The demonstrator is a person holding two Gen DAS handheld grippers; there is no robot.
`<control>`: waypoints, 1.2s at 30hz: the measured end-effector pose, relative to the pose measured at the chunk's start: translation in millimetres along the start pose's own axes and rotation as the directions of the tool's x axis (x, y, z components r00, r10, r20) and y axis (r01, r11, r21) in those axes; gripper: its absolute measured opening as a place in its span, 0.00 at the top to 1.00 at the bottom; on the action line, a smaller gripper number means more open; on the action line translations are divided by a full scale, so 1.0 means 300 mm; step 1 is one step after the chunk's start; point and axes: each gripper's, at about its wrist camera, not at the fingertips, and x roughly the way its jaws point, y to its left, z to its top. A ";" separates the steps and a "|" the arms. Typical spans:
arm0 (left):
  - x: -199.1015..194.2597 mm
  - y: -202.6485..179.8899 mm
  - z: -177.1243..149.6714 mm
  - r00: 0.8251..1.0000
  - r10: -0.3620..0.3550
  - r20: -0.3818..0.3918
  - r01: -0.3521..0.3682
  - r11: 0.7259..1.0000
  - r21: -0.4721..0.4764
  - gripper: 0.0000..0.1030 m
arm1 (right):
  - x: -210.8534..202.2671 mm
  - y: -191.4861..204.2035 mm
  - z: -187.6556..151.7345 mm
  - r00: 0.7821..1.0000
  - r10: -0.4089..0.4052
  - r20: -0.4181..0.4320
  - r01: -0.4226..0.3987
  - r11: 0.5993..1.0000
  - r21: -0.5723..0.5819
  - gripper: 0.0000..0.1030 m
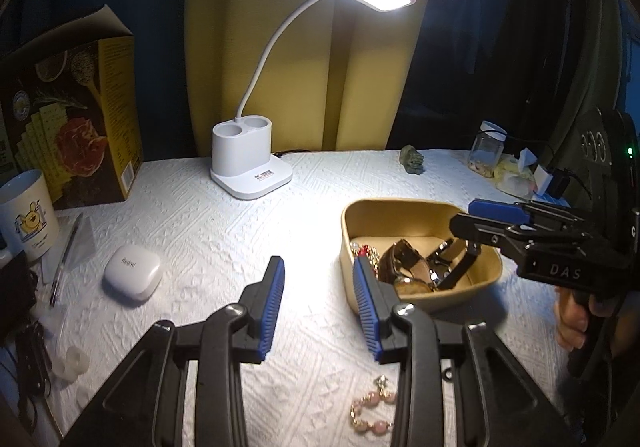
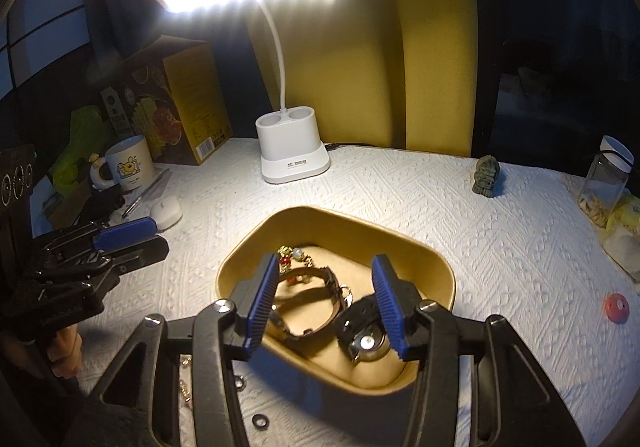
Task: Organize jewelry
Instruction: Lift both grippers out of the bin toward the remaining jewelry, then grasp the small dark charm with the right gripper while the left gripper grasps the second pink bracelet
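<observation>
A tan tray sits on the white cloth. In it lie a brown-strap watch, a black-strap watch and a red and gold bead bracelet. A pink bead bracelet lies on the cloth near my left gripper's right finger. My left gripper is open and empty, just left of the tray. My right gripper is open and empty above the tray; it also shows in the left wrist view.
A white desk lamp stands at the back. A white earbud case, a pen, a mug and a yellow box are on the left. A small figurine, a jar and a red round object are on the right. Small black rings lie near the front.
</observation>
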 end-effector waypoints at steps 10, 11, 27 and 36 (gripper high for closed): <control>-0.057 0.002 -0.084 1.000 0.002 -0.001 -0.002 1.000 -0.014 0.66 | -0.067 0.043 -0.075 1.000 -0.013 0.014 0.013 1.000 0.003 0.56; -0.062 0.002 -0.092 1.000 0.002 -0.002 -0.002 1.000 -0.015 0.66 | -0.076 0.047 -0.085 1.000 -0.015 0.015 0.015 1.000 0.002 0.56; -0.136 -0.012 -0.239 1.000 0.005 -0.012 -0.005 1.000 -0.022 0.66 | -0.114 0.090 -0.287 0.998 -0.022 -0.053 0.023 1.000 0.017 0.56; -0.132 -0.036 -0.311 0.999 -0.003 -0.039 0.002 0.999 -0.037 0.66 | -0.066 0.127 -0.423 0.988 -0.025 -0.153 0.022 1.000 -0.022 0.72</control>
